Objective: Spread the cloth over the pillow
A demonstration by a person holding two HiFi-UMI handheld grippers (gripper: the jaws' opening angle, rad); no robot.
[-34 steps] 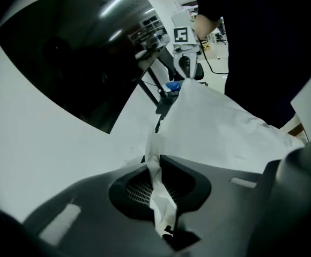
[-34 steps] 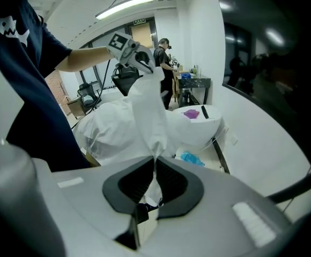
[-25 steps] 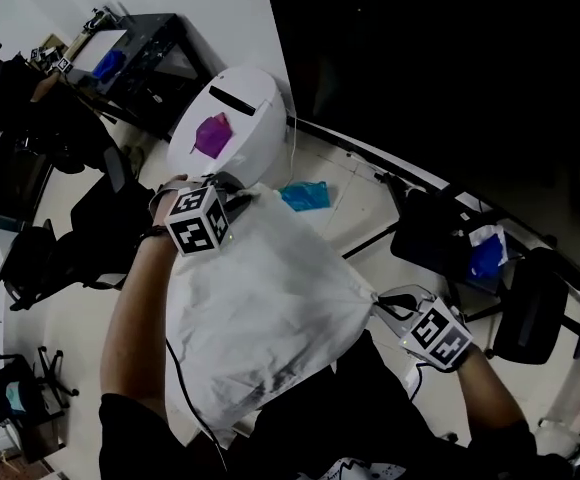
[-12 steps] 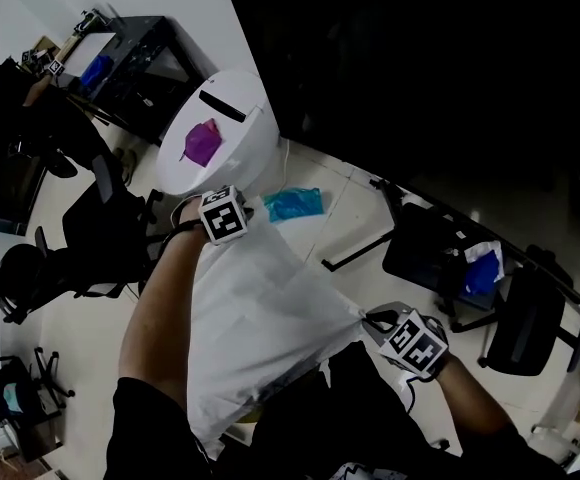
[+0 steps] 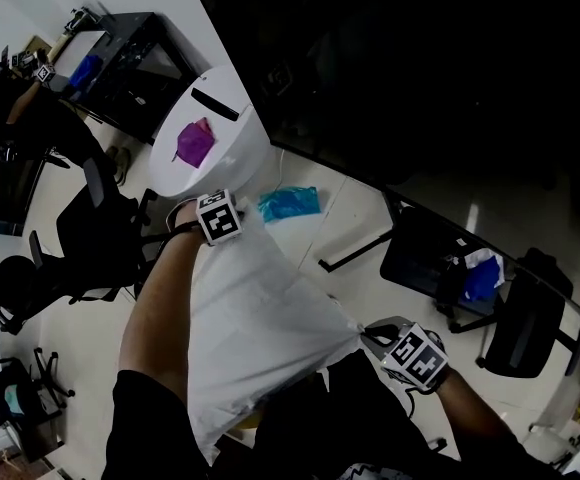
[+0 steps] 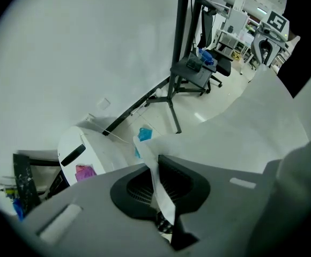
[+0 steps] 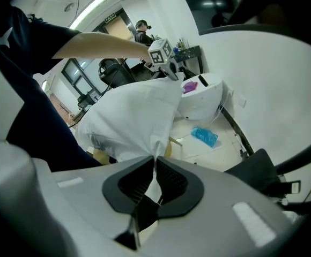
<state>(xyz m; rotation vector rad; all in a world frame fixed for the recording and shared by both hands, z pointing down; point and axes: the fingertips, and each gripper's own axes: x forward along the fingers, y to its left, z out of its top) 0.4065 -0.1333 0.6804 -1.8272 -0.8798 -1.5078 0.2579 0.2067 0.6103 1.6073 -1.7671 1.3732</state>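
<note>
Above the pale floor [image 5: 355, 218], the white cloth [image 5: 260, 338] hangs stretched in mid-air, the left gripper [image 6: 154, 167] pinched tight on one corner and the right gripper [image 7: 154, 167] clamped on another.

Head view: from the person's head, looking steeply down at the floor [image 5: 370, 218]; the cloth [image 5: 260, 338] is close below.
Left gripper view: right behind the fingers [image 6: 190, 183] of the left gripper [image 6: 156, 165], very near, looking down at the floor.
Right gripper view: right behind the fingers [image 7: 174, 183] of the right gripper [image 7: 154, 167], looking slanted down across the cloth.
Shared: all three show the cloth, the round white bin [image 5: 225, 133] and the blue bag [image 5: 290, 204].
</note>
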